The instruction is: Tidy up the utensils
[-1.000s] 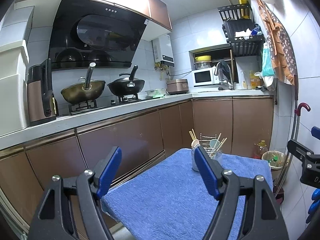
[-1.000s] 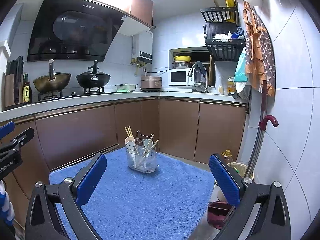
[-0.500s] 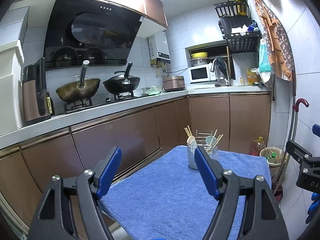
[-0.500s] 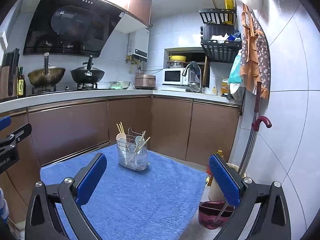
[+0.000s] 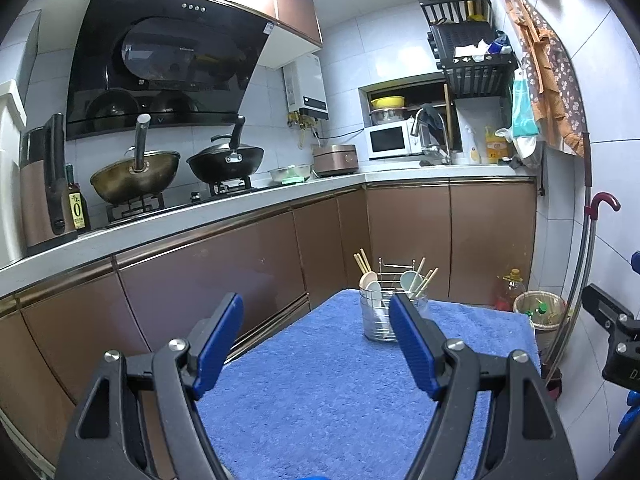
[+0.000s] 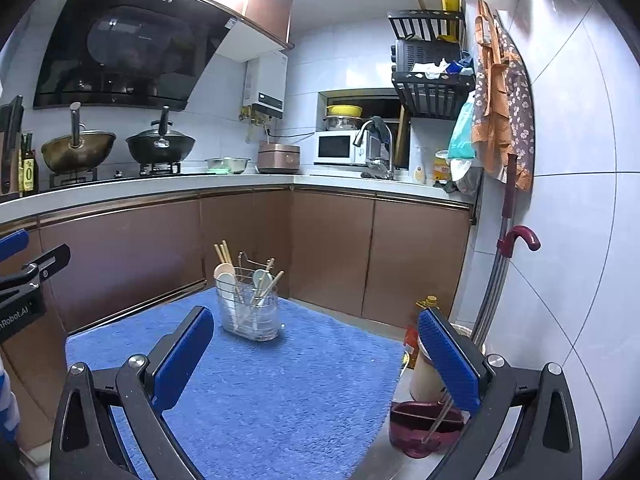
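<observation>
A clear utensil holder (image 5: pixel 378 320) (image 6: pixel 249 316) in a wire frame stands near the far end of a table covered with a blue towel (image 5: pixel 328 392) (image 6: pixel 280 392). It holds wooden chopsticks (image 6: pixel 222 253), pale spoons (image 6: pixel 226 276) and a light green spoon (image 5: pixel 409 280). My left gripper (image 5: pixel 316 336) is open and empty, well short of the holder. My right gripper (image 6: pixel 316 344) is also open and empty, to the right of the holder and nearer to me. The right gripper's body (image 5: pixel 612 328) shows at the edge of the left wrist view.
Brown cabinets and a white counter (image 5: pixel 240 208) wrap around behind the table, with two woks (image 5: pixel 136 176), a rice cooker (image 6: pixel 279 158) and a microwave (image 6: pixel 338 147). On the floor to the right are a waste bin (image 5: pixel 540 312), an oil bottle (image 5: pixel 510 284) and a dark red dustpan (image 6: pixel 424 424).
Both views have shifted: the holder now sits further left and slightly higher in each view, and the kitchen scene has slid with it. Both grippers stay open and empty.
</observation>
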Motion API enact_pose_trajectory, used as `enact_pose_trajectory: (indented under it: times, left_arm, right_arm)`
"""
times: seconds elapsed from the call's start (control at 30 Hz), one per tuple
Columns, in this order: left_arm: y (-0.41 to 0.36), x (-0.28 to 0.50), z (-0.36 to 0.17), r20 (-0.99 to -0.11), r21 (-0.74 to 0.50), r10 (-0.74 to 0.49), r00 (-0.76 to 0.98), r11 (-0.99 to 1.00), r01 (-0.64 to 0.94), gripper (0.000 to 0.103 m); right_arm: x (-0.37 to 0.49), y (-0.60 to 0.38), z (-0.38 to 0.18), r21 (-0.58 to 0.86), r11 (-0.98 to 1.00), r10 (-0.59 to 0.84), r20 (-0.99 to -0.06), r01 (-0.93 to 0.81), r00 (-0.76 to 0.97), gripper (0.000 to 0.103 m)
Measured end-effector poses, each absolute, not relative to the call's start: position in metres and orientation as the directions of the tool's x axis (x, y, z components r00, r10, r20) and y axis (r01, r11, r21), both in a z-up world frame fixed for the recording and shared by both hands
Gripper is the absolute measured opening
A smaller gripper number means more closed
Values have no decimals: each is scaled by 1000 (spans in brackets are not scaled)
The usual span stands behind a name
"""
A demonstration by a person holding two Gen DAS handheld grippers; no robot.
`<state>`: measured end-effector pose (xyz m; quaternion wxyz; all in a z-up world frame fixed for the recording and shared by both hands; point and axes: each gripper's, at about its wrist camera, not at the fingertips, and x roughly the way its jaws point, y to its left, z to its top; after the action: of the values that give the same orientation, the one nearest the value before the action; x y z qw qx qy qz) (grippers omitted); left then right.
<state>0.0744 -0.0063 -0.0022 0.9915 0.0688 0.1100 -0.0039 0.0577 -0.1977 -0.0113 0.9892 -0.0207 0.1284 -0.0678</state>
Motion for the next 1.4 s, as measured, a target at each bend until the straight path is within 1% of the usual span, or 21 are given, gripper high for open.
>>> enact_pose_trajectory:
  times: [0.5,1.4]
  left_arm:
    - [-17,105,-17,-271,131,7,962,991,30,74]
    - [-15,140,-36,-329,108,4,944,994,34,74]
  right_arm:
    - [81,-224,-22,-63,976,-217,-279,208,936,103]
    - [111,-244,-36,-54,974,-226,-330,221,916,103]
